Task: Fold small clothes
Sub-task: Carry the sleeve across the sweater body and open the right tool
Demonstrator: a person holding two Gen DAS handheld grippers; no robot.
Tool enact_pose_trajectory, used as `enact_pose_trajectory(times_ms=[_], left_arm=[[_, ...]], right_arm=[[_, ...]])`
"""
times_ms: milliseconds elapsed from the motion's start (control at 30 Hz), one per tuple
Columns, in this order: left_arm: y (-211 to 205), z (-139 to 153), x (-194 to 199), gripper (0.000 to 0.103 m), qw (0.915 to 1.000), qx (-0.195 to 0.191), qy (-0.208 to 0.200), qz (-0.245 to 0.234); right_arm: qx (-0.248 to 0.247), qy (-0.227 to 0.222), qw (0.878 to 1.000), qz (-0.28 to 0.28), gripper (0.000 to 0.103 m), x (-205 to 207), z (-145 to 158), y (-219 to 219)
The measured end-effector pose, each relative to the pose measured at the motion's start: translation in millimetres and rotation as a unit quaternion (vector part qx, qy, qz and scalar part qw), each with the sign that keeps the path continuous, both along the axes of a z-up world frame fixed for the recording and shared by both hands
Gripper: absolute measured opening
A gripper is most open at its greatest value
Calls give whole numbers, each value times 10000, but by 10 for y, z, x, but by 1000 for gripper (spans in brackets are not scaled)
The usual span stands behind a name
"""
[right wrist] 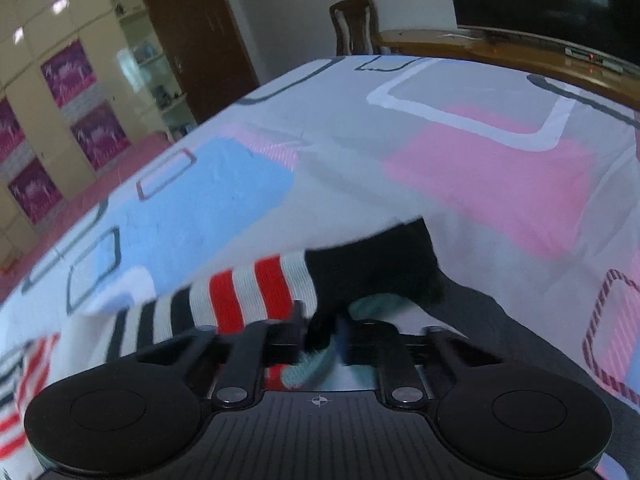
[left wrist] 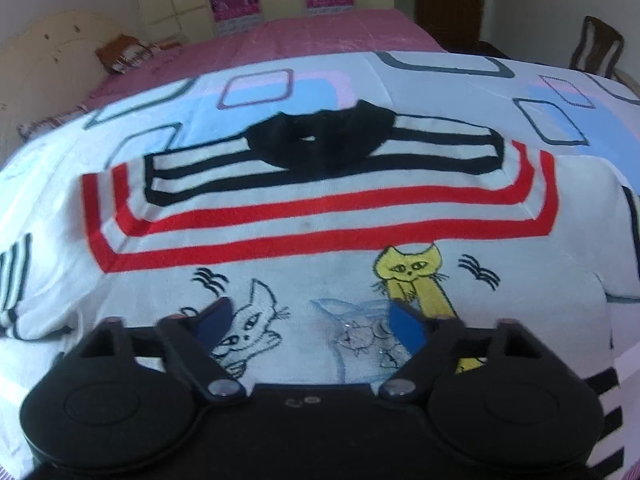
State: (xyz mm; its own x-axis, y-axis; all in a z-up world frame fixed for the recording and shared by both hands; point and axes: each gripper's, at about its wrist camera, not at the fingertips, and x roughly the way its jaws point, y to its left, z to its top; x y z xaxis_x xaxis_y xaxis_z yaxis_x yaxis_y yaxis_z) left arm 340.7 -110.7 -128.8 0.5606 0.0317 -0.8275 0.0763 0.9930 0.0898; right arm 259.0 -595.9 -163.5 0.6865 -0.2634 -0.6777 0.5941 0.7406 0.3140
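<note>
A small white shirt with red and black stripes, a black collar and cat drawings lies flat on the patterned bedsheet. My left gripper is open just above the shirt's lower chest, its blue-padded fingers spread over the cat drawings. My right gripper is shut on the shirt's sleeve at its black cuff, holding it lifted off the sheet.
The bedsheet has blue and pink squares. A pink blanket covers the far bed. A wooden chair and a curved wooden footboard stand beyond the bed's edge. Cupboards line the wall.
</note>
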Motion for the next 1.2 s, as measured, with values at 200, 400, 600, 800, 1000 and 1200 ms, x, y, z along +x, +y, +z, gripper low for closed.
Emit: enact_pose_trajectory(times_ms=[200,400,600,800,1000,1200], left_arm=[[109,47,-2,73,9998,-165,-46,63],[396,152,4,73,9989,-341,-213,235],[822,219,-29,73,9973,-438,-373,454],[1155,222,-38,73,9964,-522,-361,569],[1168,177,43,73,9935,-1074,-189,330],[900,37,236,71,9789,-2011,362,-49]], right_arm=[[-530,-386,9964,539,8,35,316,344],[-728,-1059,9754,1793,8,225,790,1258],[-424,-1195,9410,3137,8,490,871,2487],[69,-604,9132,4029,8,640,418,3484],[207,-212,9052,4239,43,629,242,3680],[-449,-418,9136,4020,66,464,471,3494]])
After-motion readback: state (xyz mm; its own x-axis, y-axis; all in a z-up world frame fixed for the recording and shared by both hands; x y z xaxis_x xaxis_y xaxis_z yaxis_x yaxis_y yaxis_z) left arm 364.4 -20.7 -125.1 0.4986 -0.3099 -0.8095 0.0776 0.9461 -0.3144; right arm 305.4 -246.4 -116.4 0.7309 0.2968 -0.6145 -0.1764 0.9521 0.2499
